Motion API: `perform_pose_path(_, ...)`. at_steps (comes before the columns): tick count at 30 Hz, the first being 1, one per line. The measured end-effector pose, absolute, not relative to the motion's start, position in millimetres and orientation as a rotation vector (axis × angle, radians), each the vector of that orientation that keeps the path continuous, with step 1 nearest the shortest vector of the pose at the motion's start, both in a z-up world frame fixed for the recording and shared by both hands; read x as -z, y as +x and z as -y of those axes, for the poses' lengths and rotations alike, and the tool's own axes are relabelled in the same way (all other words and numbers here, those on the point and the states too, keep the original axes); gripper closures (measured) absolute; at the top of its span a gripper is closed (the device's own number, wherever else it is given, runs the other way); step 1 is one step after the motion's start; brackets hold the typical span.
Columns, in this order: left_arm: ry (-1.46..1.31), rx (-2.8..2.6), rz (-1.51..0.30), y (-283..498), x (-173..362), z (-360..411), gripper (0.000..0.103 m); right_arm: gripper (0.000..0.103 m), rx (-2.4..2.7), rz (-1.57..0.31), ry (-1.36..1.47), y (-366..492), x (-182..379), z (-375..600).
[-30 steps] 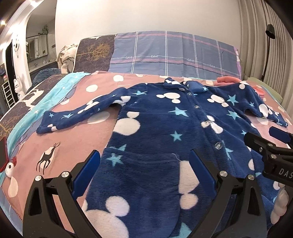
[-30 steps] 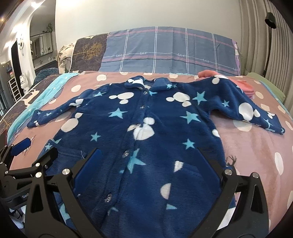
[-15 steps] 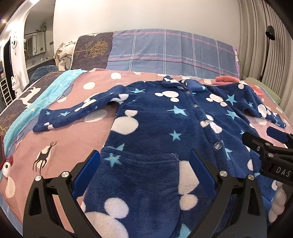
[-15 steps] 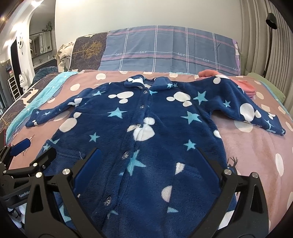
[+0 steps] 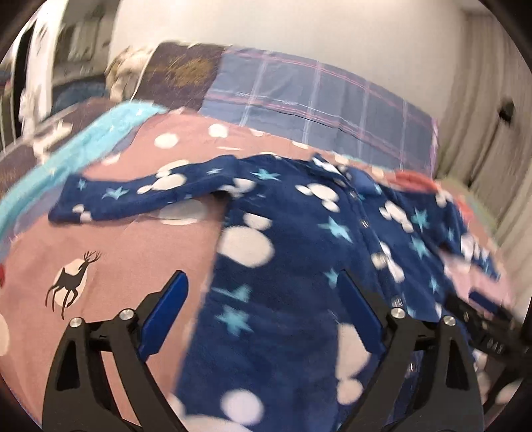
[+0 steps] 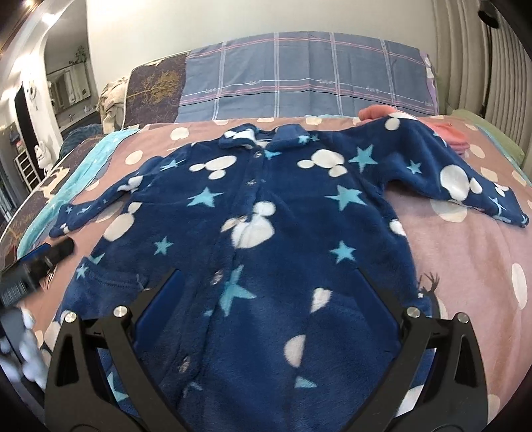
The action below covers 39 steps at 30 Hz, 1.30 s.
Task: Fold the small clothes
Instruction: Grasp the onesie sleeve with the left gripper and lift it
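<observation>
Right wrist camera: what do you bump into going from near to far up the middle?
right gripper → blue fleece pajama → its collar → pink spotted bedspread → plaid pillow → wall

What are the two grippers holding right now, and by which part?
Nothing is held. The left gripper and the right gripper are both open above the blue fleece onesie, which lies flat.

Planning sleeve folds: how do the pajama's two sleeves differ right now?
The left-side sleeve lies nearly flat on the pink bedspread with a narrow tip; the right-side sleeve humps up, its upper part draped over the folded coral clothes. The right-side sleeve shows bigger white dots. Both are spread outward, unfolded, and ungripped.
</observation>
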<state>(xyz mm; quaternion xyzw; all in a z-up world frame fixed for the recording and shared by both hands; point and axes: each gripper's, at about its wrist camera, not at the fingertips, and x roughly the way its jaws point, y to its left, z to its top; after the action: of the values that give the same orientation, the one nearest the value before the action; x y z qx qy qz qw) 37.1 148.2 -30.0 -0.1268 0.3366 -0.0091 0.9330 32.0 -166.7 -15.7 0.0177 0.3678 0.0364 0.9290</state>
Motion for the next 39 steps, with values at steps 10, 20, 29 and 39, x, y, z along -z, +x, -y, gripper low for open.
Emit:
perform_pose_path(10,-0.860,-0.188,-0.776,96,85,-345,0.047,0.003,0.020,-0.717,0.025,41,8,200)
perform_pose_path(20,-1.169,-0.371,-0.761,135,136,-419,0.047,0.003,0.042,-0.726,0.025,55,13,207)
perform_pose_path(29,-0.997,-0.362,-0.644,175,75,-398,0.095,0.003,0.048,-0.733,0.032,69,15,217)
perform_pose_path(39,-0.364,0.287,-0.582,234,-57,-107,0.094,0.003,0.048,-0.741,0.080,82,16,228)
